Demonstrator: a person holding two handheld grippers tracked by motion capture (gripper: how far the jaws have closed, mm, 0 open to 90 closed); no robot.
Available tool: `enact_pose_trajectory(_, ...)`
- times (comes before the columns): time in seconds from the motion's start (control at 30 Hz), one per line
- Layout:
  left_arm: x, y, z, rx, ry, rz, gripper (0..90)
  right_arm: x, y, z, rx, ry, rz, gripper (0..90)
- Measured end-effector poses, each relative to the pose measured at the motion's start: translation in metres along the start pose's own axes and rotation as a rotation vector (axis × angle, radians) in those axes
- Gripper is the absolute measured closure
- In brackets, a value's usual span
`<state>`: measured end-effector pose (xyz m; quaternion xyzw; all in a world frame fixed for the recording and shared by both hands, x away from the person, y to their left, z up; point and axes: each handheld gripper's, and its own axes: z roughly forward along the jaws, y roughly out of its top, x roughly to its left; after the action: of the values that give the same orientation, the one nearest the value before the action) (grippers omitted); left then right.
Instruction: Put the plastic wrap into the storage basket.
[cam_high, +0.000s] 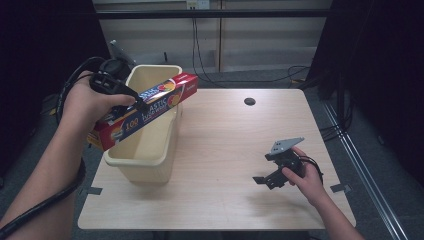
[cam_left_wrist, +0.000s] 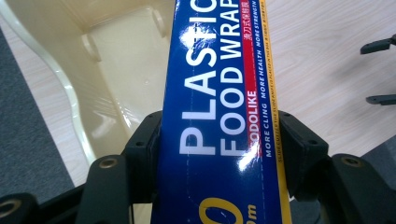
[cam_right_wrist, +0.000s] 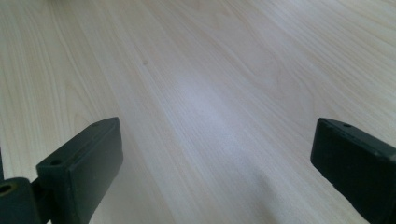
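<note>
Plastic wrap box (cam_high: 145, 110) is held slantwise over the cream bin (cam_high: 150, 150) at the desk's 9 o'clock side, its far end reaching toward 2 o'clock above the rim. Left tongs (cam_left_wrist: 219, 140) are clamped across the box's narrow width, pads pressed on both long edges. Box judged light, stiff cardboard with a glossy (likely slippery) skin; a mid-length hold would balance it best. Right tongs (cam_high: 270, 178) are parked at 4 o'clock on the desk (cam_high: 225, 145), spread wide, nothing held. The bin walls are the one obstruction noted; a cable hole (cam_high: 249, 101) lies at 12 o'clock.
</note>
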<state>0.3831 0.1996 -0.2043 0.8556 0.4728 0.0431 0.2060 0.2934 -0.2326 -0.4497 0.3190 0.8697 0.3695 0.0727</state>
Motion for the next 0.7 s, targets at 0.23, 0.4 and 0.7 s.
enact_pose_trajectory(0.23,0.003,-0.003,-0.003,-0.013,0.007,-0.026,41.2,0.000,-0.002,0.000,0.007,-0.001,-0.002,2.4)
enact_pose_trajectory(0.4,0.005,-0.004,-0.006,-0.013,-0.004,-0.039,41.2,-0.003,-0.003,-0.003,0.000,0.000,-0.002,2.3)
enact_pose_trajectory(0.7,0.008,-0.006,-0.015,-0.032,0.006,-0.049,41.2,-0.001,-0.003,-0.004,0.005,-0.001,-0.007,2.3)
